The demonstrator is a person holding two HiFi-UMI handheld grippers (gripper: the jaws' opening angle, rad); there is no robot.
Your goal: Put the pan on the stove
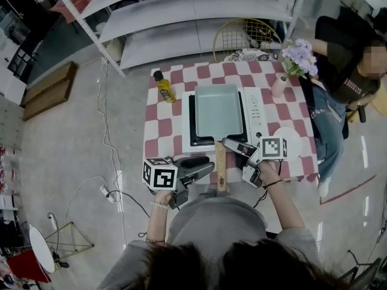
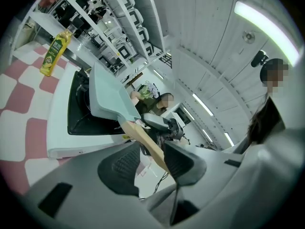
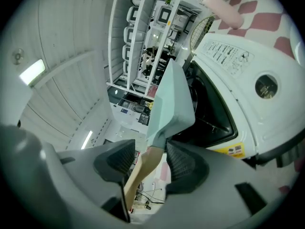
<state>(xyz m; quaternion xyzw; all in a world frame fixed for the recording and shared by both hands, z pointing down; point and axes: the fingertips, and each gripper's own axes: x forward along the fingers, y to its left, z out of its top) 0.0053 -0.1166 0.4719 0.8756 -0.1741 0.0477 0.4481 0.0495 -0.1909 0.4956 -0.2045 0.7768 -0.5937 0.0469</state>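
Observation:
A pale blue-green rectangular pan [image 1: 216,110] sits on the white single-burner stove [image 1: 257,110], and its wooden handle [image 1: 221,165] points toward me over the table's near edge. My left gripper [image 1: 202,167] is at the handle's left, near its end. In the left gripper view the handle [image 2: 143,137] runs between the jaws of the left gripper [image 2: 150,163], against the right pad, with a gap at the left pad. My right gripper [image 1: 228,144] is at the handle's base. The right gripper [image 3: 150,163] straddles the handle [image 3: 143,168] below the pan [image 3: 171,104], also with a gap.
A yellow oil bottle [image 1: 164,87] stands at the back left of the red-checked table [image 1: 163,128]. A pink vase of flowers [image 1: 281,83] is at the back right and a white disc [image 1: 289,142] at the stove's right. A person [image 1: 344,71] sits to the right. Shelving [image 1: 193,11] stands behind.

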